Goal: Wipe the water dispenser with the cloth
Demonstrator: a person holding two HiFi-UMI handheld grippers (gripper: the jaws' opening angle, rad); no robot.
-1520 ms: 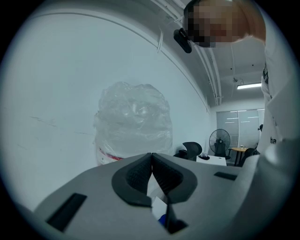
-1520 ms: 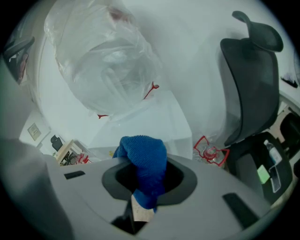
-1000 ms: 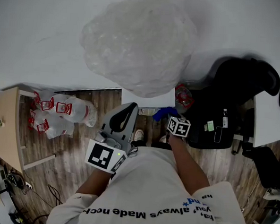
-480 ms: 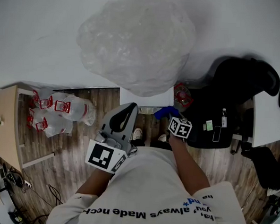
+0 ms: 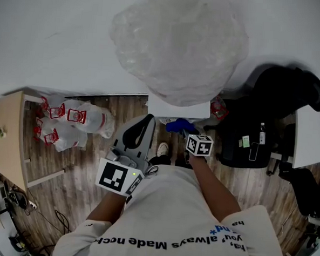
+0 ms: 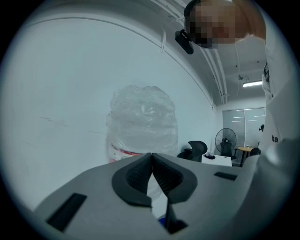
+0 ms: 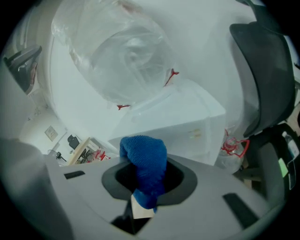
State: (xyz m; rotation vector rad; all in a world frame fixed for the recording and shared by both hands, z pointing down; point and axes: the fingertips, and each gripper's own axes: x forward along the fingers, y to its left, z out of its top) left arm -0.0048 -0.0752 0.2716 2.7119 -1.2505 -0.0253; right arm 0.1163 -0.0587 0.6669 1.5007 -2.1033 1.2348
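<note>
Blue cloth point(image 7: 145, 161) clamped in the right gripper point(image 7: 143, 183), close in front of the water dispenser point(image 7: 187, 124)

The right gripper's jaws pinch the cloth at a fold, so a rounded wad stands up past the pads; whether it touches the white cabinet cannot be told. The left gripper point(image 6: 152, 174) is held up to the left, its jaws pressed together on nothing. The cloth looks soft, light and limp — likely to drag and bunch, so the protruding wad is the part to press with. The cabinet looks rigid and smooth, but the plastic-wrapped water bottle point(image 7: 124, 51) on top probably makes it top-heavy — moderate pressure seems wise.
</note>
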